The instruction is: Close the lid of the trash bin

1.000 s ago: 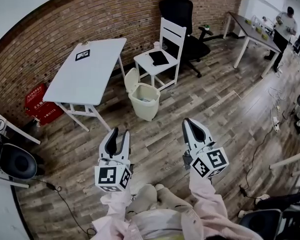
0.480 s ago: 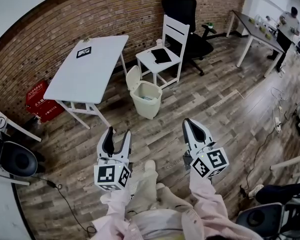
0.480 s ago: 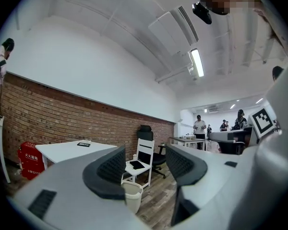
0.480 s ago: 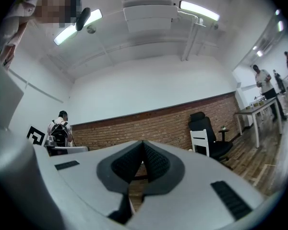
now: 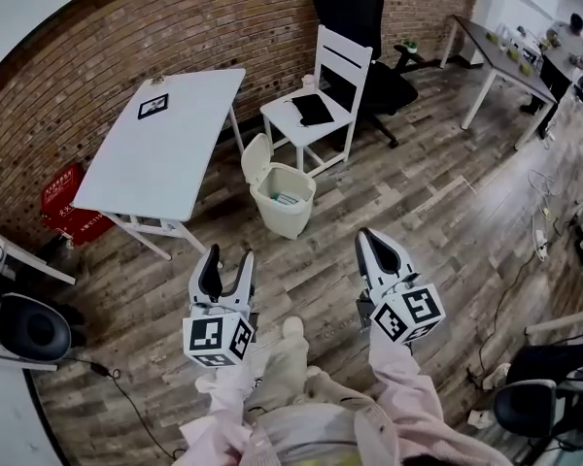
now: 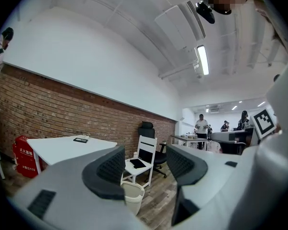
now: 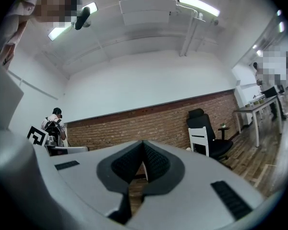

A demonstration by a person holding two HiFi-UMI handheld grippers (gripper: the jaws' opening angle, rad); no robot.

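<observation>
Left gripper (image 5: 230,255): your fingers have just been opening, nothing between them.
Right gripper (image 5: 365,235): fingers clenched, empty.
Risk: shoving the lid (image 5: 257,156) hard may tip the far trash bin (image 5: 286,204).

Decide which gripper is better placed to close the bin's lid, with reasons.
Left. The left gripper has just been opening, empty, and points at the trash bin, whose raised lid is on its side. The right gripper is shut.

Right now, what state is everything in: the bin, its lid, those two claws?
Bin: upright, uncovered.
Lid: swung up, open.
Left gripper: open, jaws have just been opening, nothing between them.
Right gripper: shut, empty.
</observation>
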